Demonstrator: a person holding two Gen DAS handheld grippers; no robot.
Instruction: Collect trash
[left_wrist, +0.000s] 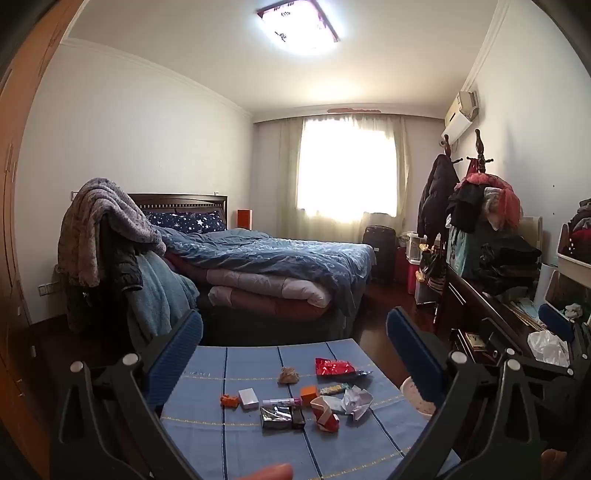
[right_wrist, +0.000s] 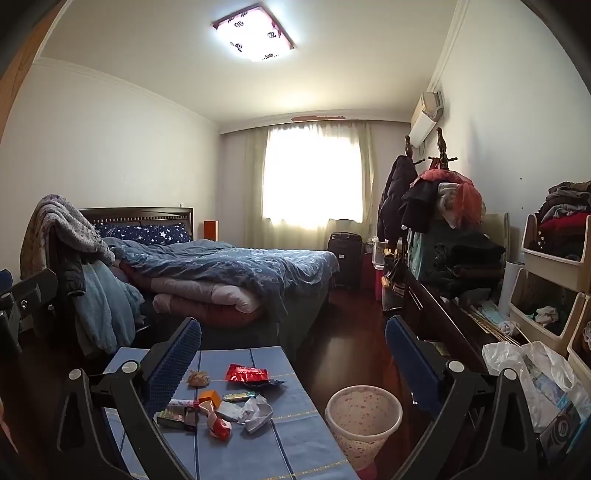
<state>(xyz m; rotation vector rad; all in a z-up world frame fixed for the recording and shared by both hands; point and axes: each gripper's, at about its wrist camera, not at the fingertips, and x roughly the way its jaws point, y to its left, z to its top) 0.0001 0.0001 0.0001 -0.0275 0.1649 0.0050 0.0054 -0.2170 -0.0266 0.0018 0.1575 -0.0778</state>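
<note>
- Left gripper (left_wrist: 295, 343) and right gripper (right_wrist: 293, 341): both jaws are spread wide with nothing between the ribbed blue pads; both are held above the near end of the table (left_wrist: 207, 435), apart from the litter.
- Trash location: a loose cluster is seen mid-table on the blue striped cloth; the speckled wastebasket (right_wrist: 364, 421) stands on the floor just beside the table's right edge.
- Crumpled white paper (left_wrist: 356, 400): judged light and soft, compressible; any raised fold could be pinched.
- Red foil wrapper (left_wrist: 334, 367): thin, glossy, probably slippery; a crimped edge is suggested.
- Orange block (left_wrist: 309, 394) and white box (left_wrist: 248, 398): apparently rigid, flat-sided; opposite faces are best taken.
- Brown wad (left_wrist: 288, 375): material cannot be told.
</note>
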